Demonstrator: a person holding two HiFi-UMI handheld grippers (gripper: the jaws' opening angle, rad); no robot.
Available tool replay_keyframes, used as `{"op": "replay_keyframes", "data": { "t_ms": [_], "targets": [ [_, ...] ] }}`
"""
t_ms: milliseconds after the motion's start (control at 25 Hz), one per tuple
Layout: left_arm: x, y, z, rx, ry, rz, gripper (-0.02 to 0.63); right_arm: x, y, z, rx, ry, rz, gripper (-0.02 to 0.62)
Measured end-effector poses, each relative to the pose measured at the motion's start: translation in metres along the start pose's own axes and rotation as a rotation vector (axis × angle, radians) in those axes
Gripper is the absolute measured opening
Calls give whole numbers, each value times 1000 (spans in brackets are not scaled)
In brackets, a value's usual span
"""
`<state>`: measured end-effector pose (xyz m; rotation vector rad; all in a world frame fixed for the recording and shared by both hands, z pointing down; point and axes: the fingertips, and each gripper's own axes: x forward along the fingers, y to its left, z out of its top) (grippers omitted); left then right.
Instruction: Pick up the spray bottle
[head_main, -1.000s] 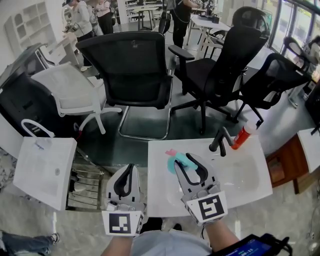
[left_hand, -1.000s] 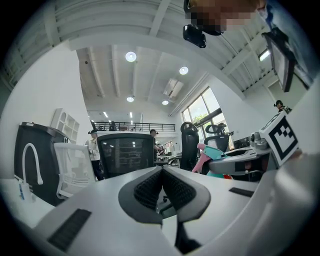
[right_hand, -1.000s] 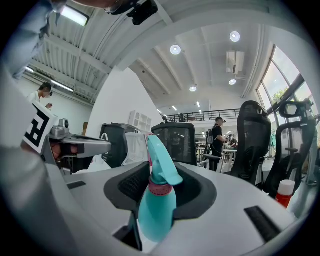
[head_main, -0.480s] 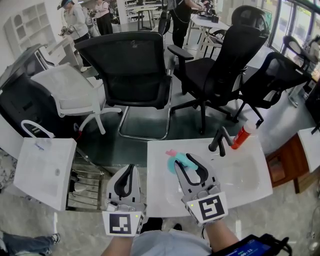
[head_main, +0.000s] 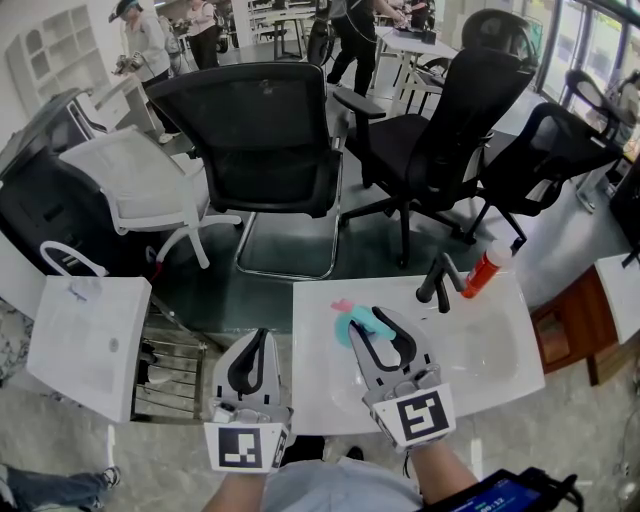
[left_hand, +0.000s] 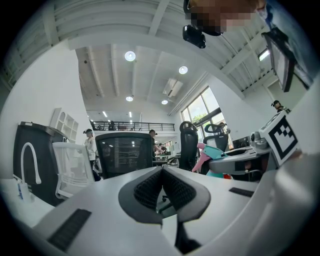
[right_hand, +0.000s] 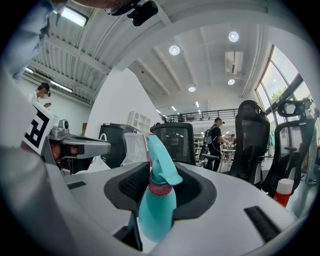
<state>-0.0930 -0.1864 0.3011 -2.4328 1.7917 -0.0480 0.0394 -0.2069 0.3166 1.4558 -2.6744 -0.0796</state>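
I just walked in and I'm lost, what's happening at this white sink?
A person works a two-jaw gripper in each hand. The right gripper is clamped on a teal spray bottle over the white sink. The left gripper is shut and empty beside it. A red bottle stands by the black faucet, untouched.

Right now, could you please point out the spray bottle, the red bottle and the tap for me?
spray bottle (right_hand: 156, 212): right gripper view, on its teal body.
red bottle (head_main: 482, 273): head view, on its red body.
tap (head_main: 437, 280): head view, on its dark spout.
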Motion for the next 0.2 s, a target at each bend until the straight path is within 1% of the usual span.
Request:
{"op": "replay_keyframes", "data": {
  "t_ms": [80, 200],
  "targets": [
    [0, 0, -1, 4, 2, 0, 18, 0, -1, 0, -1, -5, -2, 149],
    [1, -1, -2, -2, 3, 0, 18, 1, -5, 4, -15, -38, -19, 149]
  ]
}}
